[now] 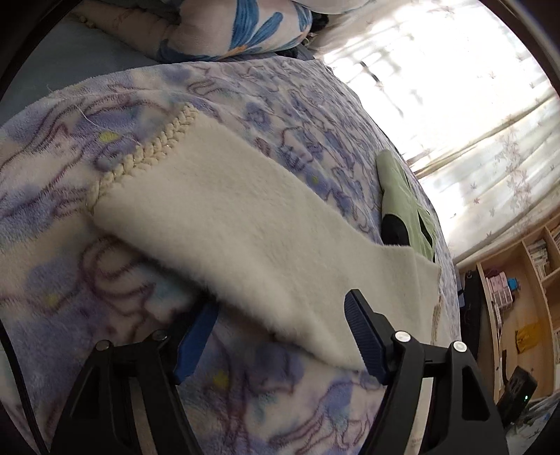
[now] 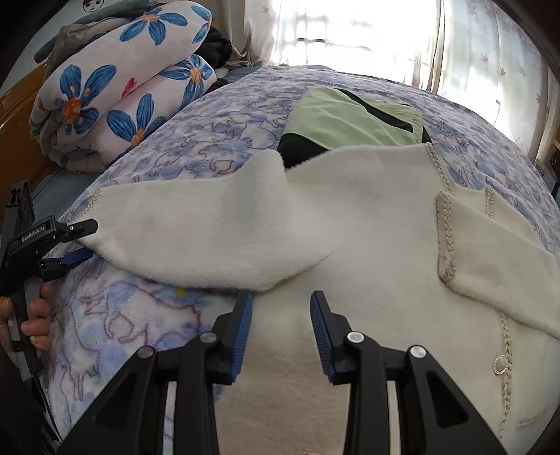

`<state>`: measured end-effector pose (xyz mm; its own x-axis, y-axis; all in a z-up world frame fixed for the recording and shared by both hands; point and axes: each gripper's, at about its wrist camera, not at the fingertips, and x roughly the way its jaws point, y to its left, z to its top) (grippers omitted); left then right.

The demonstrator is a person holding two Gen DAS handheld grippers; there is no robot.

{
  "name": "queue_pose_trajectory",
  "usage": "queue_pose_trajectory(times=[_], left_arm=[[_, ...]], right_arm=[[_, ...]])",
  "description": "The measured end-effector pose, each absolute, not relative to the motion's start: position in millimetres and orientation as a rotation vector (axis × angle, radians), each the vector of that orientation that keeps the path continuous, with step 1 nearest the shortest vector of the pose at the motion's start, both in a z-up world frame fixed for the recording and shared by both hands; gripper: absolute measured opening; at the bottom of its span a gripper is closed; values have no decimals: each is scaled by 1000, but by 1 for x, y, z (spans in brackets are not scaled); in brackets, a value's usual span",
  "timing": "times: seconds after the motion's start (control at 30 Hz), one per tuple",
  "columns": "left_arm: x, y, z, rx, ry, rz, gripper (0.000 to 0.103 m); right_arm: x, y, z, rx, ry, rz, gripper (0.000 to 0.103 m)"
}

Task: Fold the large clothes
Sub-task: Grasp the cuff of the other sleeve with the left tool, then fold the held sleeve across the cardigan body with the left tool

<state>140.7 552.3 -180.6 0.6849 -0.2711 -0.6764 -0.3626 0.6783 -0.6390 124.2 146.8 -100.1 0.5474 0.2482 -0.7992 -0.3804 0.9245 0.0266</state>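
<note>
Lying spread on the patterned blanket [image 2: 147, 336], the cream coat [image 2: 367, 266] has its sleeve [image 1: 224, 224] straddled by the unclenched left gripper [image 1: 280, 336] for folding, while the right gripper [image 2: 281, 315] hovers empty-jawed above its body.

Blown-out window [image 2: 350, 31] backlight, perhaps slight blur, fisheye-warped edges

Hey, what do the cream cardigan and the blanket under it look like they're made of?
Cream cardigan: probably a brushed wool-like knit, matte, with a fuzzy nap and braided yarn trim. Blanket: looks like plush fleece, its printed purple pattern softened by short pile.
</note>
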Motion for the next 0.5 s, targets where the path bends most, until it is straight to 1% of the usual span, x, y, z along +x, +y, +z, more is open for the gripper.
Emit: queue_pose_trajectory(times=[0.03,0.07,0.1,0.13,0.17,0.2,0.3,0.4,0.5], left_arm=[[145,554,-182,-849,845,86,55],[150,554,-184,-842,853,116,49],[155,554,-185,-837,858,140,33],[160,553,-187,-833,866,163,24],[164,553,-188,-835,874,174,15],[166,552,-186,-832,868,197,11],[169,532,-160,-731,825,267,6],[173,499,-119,-658,756,220,6],[182,439,-69,-542,696,124,6]], right_arm=[[125,143,-102,-150,926,373,34],[125,139,-103,-141,931,372,34],[125,135,-104,-132,935,371,34],[125,132,-105,-125,938,370,34],[124,127,-105,-119,942,370,34],[123,123,-106,-115,944,370,34],[119,105,-104,-96,945,364,34],[114,83,-101,-68,940,353,34],[109,53,-95,-25,931,325,34]])
